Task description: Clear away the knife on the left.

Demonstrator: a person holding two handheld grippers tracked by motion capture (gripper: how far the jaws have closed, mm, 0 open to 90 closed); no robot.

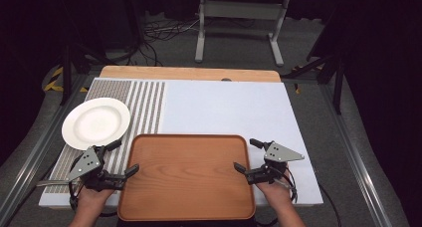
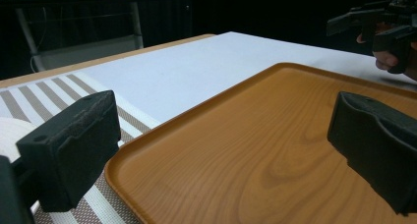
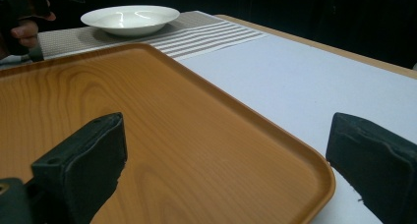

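A brown wooden tray [image 1: 186, 177] lies empty at the table's front centre. A white plate [image 1: 96, 122] rests on a striped placemat [image 1: 144, 105] at the left. My left gripper [image 1: 127, 157] is open at the tray's left rim, with one jaw over the placemat and the other over the tray [image 2: 275, 150]. My right gripper [image 1: 244, 155] is open at the tray's right rim. In the right gripper view its jaws straddle that rim [image 3: 295, 150], one over the wood and one over the white cover. Nothing is held between either pair of jaws.
A white cover [image 1: 229, 107] spans the table's middle and right. The bare wooden table edge [image 1: 189, 72] runs along the far side. Beyond it stand a grey table frame [image 1: 239, 10] and floor cables [image 1: 159, 30]. Metal rails flank the table.
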